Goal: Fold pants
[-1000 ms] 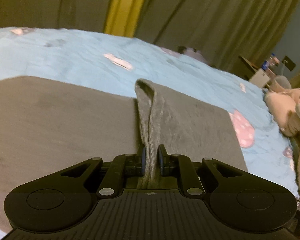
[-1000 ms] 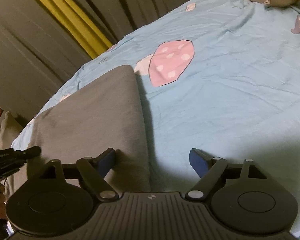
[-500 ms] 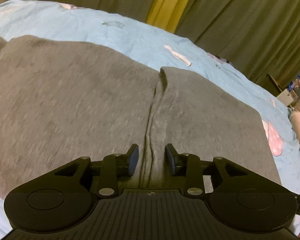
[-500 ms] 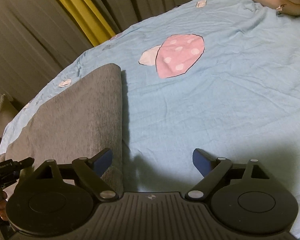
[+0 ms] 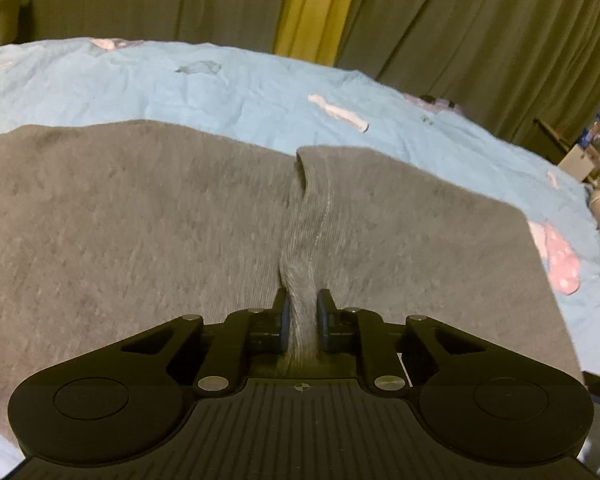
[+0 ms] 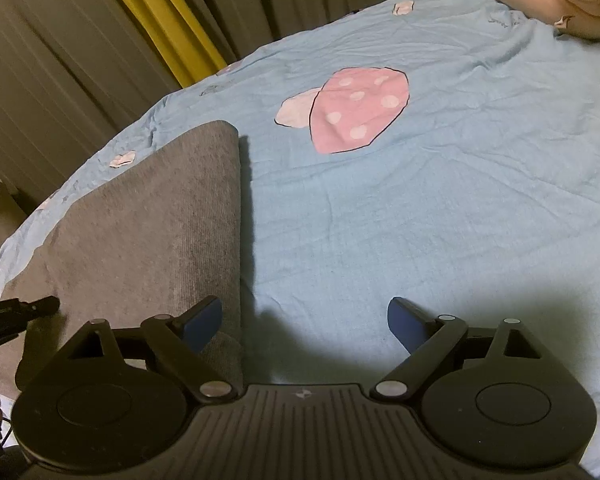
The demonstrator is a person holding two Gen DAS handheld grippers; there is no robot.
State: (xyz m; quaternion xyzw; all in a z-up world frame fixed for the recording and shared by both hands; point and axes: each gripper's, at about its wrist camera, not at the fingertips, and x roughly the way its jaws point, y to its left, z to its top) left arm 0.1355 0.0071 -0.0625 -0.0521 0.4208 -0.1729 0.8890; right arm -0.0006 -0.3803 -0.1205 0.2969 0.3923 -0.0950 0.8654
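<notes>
The grey pants (image 5: 140,232) lie folded on the blue bedsheet (image 5: 260,92). A ribbed grey edge of the pants (image 5: 304,232) runs up the middle of the left wrist view. My left gripper (image 5: 301,312) is shut on the near end of this ribbed edge. In the right wrist view the pants (image 6: 148,224) lie at the left, with a rounded folded edge toward the right. My right gripper (image 6: 304,322) is open and empty over the sheet (image 6: 440,208), its left finger above the pants' edge.
Olive curtains with a yellow strip (image 5: 312,12) hang behind the bed. A pink plush toy (image 6: 556,4) lies at the far right of the bed. A pink mushroom print (image 6: 356,108) marks the sheet. The other gripper's tip (image 6: 20,310) shows at the left.
My left gripper was shut on the ribbed edge, opened half a second ago, and is shut on it again. My right gripper stays open and has drifted slightly.
</notes>
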